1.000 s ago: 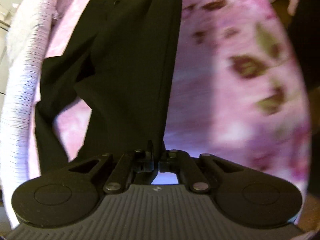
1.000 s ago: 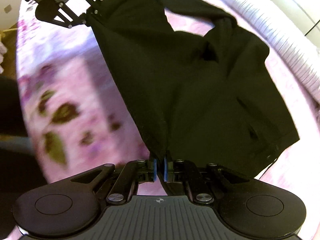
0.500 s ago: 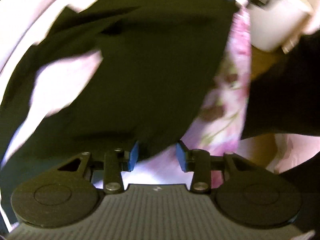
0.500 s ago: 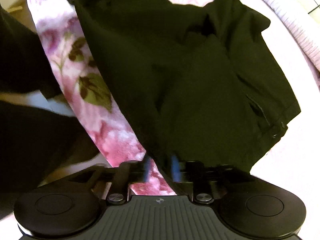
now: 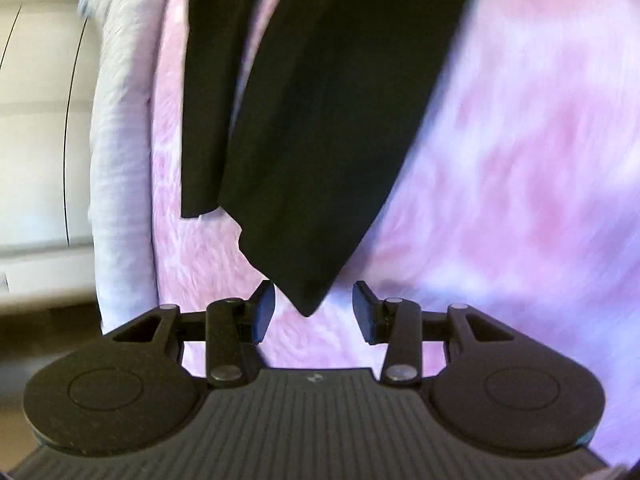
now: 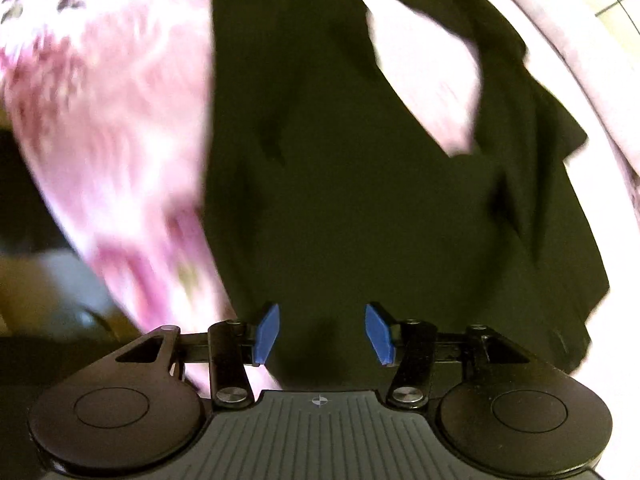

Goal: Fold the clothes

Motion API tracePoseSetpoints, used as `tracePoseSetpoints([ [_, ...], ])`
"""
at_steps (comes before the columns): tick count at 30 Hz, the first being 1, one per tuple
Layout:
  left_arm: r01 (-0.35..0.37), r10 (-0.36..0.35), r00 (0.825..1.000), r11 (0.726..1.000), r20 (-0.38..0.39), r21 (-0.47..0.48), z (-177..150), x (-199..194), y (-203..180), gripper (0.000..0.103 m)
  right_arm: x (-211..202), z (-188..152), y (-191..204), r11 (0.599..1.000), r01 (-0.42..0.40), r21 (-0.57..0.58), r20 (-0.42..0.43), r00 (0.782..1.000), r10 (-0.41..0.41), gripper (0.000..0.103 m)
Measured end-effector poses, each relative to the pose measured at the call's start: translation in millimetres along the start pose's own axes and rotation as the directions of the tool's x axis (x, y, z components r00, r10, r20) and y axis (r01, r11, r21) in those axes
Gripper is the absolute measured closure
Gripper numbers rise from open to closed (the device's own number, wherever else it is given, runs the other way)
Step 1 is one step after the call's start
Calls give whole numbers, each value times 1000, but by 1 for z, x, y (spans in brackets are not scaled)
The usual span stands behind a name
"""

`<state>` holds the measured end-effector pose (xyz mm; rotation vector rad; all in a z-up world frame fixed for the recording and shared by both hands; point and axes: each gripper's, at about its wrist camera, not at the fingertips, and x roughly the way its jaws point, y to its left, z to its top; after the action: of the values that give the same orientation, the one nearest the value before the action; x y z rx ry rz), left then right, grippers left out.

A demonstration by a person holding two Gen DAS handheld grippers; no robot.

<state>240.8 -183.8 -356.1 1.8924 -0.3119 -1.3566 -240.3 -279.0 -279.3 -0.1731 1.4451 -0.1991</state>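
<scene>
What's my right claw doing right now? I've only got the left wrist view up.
Observer: The right claw is open. Its jaws have just been opening, and the blue pads are not pressing on the black garment that shows between them.
Operator: Is the garment lying flat on that side?
Observer: Not fully. It is creased, and a wedge of the pink blanket shows between two parts of it.
Operator: Anything to the left of it?
Observer: More blanket, with a dark floral print towards the top left corner.
</scene>
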Motion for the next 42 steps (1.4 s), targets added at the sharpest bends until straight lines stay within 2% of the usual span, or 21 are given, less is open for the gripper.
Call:
tracePoseSetpoints([
  [2,-16,12,999,998,48,64,-4,11,-6,64,9,24,15,1000,12,10,18,1000,-12,50],
  [4,-31,21,995,994,93,105,-6,18,-10,69,19,36,24,999,42,1,19,999,-42,47],
  [5,-21,12,995,995,97,95,-6,19,-8,87,24,41,28,998,59,-7,19,998,-58,46],
  [6,-12,3,995,996,100,86,-5,20,-6,99,29,43,31,997,68,-18,16,998,-68,44],
  [10,58,-58,996,998,62,-8,-13,-3,14,101,40,38,38,994,84,-74,-5,996,-84,43],
  [13,120,-117,993,987,27,-108,-42,-54,28,101,36,31,36,996,77,-45,-15,997,-78,42],
  [16,189,-193,981,973,-15,-130,-66,-113,13,101,30,24,34,998,67,-13,-20,998,-67,40],
  [19,280,-291,954,950,-67,-136,-83,-150,-30,100,30,20,41,999,50,-19,-3,999,-50,39],
  [23,376,-399,908,910,-128,-172,-80,-156,-80,100,43,19,43,999,23,-37,-11,1000,-24,39],
  [24,385,-409,903,905,-130,-179,-78,-158,-86,100,45,18,42,999,23,-35,-15,1000,-23,38],
  [29,418,-456,878,879,-147,-229,-84,-168,-82,92,38,19,18,999,-9,34,-30,999,10,37],
  [30,414,-460,876,871,-144,-264,-88,-170,-76,87,35,20,14,999,0,42,-32,999,1,36],
  [32,395,-460,878,852,-132,-344,-101,-169,-55,75,30,20,1,998,22,67,-33,999,-19,36],
  [33,381,-454,882,844,-125,-378,-105,-167,-44,73,28,21,-8,996,32,85,-34,999,-30,35],
  [36,319,-398,911,844,-106,-431,-105,-152,-10,71,23,24,-37,984,73,165,-35,997,-68,34],
  [39,274,-339,939,847,-65,-456,-91,-122,26,70,23,29,-65,963,111,244,-41,994,-105,33],
  [42,247,-287,958,845,-14,-474,-64,-86,63,65,20,34,-89,948,143,285,-18,989,-144,32],
])
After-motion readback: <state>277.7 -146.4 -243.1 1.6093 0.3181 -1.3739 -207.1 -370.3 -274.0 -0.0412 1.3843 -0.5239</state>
